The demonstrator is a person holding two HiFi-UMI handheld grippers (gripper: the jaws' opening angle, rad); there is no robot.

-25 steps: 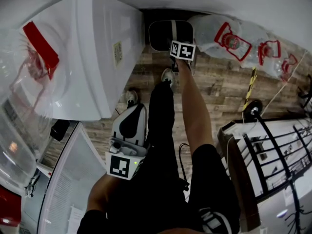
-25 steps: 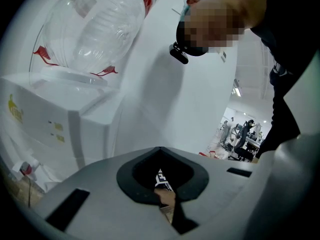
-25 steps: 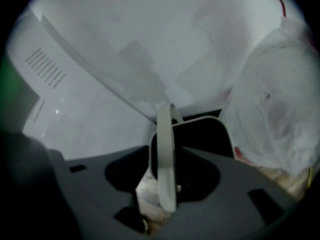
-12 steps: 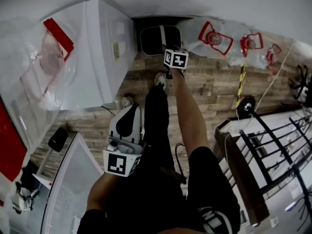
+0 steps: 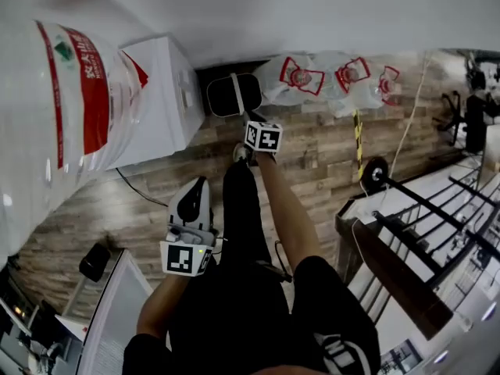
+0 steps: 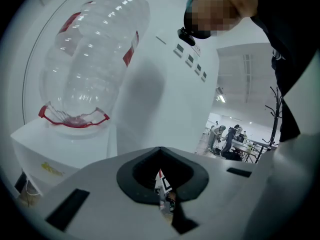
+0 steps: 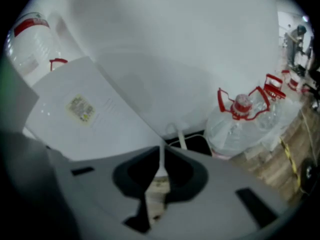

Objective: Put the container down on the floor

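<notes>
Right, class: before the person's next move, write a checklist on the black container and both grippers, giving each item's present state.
1. The container stands on the wooden floor: ok.
2. The right gripper is clear of it: ok. Its fingers have just been closing, with nothing between them.
3. The left gripper is empty: ok, fingers together.
4. The container is clear of the water bottles: cannot tell, they lie close.
5. The container is empty inside: cannot tell, too dark.

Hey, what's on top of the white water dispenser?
A big clear bottle with a red label stands on the white dispenser, red-handled end down. Where its mouth meets the top is covered and cannot be seen.
</notes>
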